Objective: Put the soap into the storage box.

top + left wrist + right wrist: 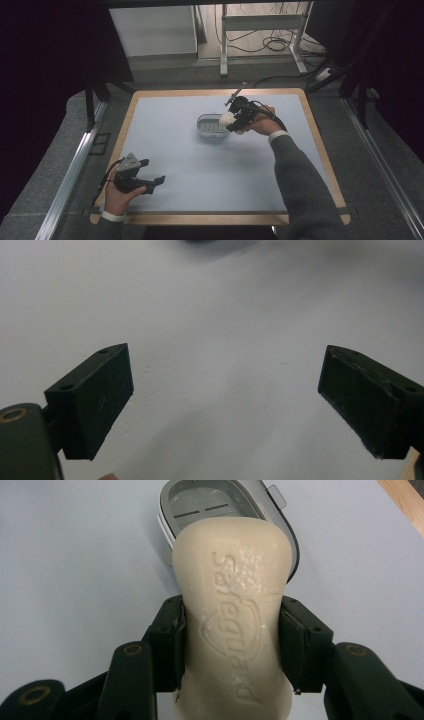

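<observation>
A cream bar of soap (232, 615) with raised lettering is clamped between the two black jaws of my right gripper (230, 645). In the high view that gripper (235, 120) hovers at the right rim of a small grey soap dish (210, 126) near the table's middle, and the soap (227, 119) shows as a pale lump. The dish (220, 505) lies just beyond the soap's far end, its slotted floor bare. My left gripper (152, 181) rests near the front left of the mat, jaws wide apart over bare surface (225, 400).
A light blue mat (200, 165) covers the wooden table (320, 145), with dark curtains at both sides. Behind the table stand a white cabinet (155, 30) and a metal frame with loose cables (270, 40) on the floor.
</observation>
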{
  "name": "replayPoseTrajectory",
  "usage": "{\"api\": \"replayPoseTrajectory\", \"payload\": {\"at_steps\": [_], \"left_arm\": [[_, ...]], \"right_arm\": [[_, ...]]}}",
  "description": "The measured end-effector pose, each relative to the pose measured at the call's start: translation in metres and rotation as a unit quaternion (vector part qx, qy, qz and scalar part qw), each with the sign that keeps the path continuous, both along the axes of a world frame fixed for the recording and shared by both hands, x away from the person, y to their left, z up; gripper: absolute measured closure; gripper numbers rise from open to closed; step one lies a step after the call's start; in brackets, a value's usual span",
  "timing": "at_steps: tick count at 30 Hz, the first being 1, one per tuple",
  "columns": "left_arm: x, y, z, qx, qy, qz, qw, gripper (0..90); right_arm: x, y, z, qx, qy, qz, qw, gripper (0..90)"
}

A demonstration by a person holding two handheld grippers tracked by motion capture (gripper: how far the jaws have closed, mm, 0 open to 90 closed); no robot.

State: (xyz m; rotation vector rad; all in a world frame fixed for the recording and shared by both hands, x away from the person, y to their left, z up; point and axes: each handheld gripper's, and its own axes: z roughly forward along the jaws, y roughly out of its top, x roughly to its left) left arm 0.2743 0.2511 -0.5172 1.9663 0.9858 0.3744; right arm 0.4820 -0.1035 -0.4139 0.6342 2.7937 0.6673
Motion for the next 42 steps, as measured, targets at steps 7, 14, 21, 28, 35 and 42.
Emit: {"api": "replayPoseTrajectory", "payload": {"at_steps": [7,14,21,28,35,42], "left_arm": [[0.000,0.000,0.000,0.002,0.000,-0.001,1.0000,8.0],[0.000,0.000,0.000,0.001,-0.002,-0.001,1.0000,8.0],[0.000,0.000,0.000,0.002,-0.001,-0.001,1.0000,8.0],[0.000,0.000,0.000,0.001,-0.001,-0.001,1.0000,8.0],[0.000,0.000,0.000,0.000,0.000,-0.001,1.0000,8.0],[0.000,0.000,0.000,0.000,0.000,0.000,1.0000,8.0]], "right_arm": [[0.006,0.007,-0.001,-0.002,0.004,0.012,0.9999,49.2],[0.013,0.015,-0.003,-0.004,0.006,0.017,0.9998,49.2],[0.018,0.019,-0.006,-0.004,0.009,0.019,0.9998,49.2],[0.022,0.021,-0.011,-0.007,0.009,0.016,0.9998,49.2],[0.029,0.023,-0.011,-0.004,0.010,0.029,0.9995,49.2],[0.038,0.036,-0.015,-0.015,0.014,0.046,0.9987,49.2]]}}
